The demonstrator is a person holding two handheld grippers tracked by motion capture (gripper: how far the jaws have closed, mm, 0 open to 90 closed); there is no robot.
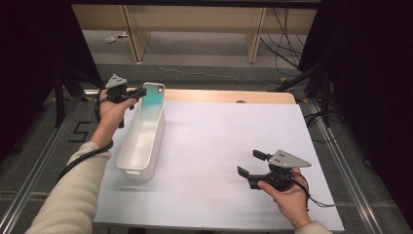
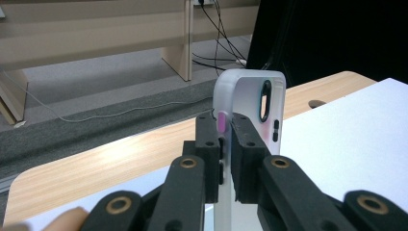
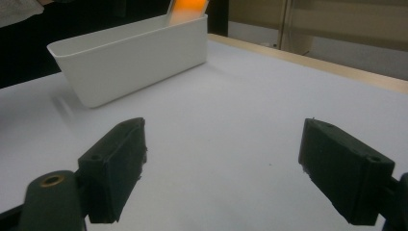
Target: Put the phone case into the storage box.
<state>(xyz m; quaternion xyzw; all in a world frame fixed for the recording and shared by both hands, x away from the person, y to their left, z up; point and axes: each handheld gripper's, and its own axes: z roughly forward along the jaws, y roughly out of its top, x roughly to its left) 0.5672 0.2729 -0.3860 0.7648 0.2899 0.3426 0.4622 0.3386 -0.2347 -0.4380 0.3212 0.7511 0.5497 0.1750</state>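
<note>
From the high view, a long white plastic bin (image 1: 141, 141) with rounded corners sits on the left part of a smooth white table top (image 1: 219, 161). At the bin's far end the left gripper (image 1: 139, 92) pinches a phone case (image 1: 153, 100), which stands upright with its lower part inside the bin; its face shows a glossy teal sheen. The right gripper (image 1: 251, 163) rests low over the table, well apart from the bin on its right, jaws spread with nothing between them.

In the left gripper view, the black ridged jaws are clamped on the case (image 2: 250, 120) by its side edge. The case is frosted, translucent plastic with rounded corners, an oval camera cutout and a small pink button; its lower end is hidden behind the jaws.

In the right gripper view, the matte jaws stand wide apart over the bare table. The bin (image 3: 130, 60) lies beyond them, and an orange-lit strip, probably the case (image 3: 188, 10), rises from its far end, cut off by the top edge.
</note>
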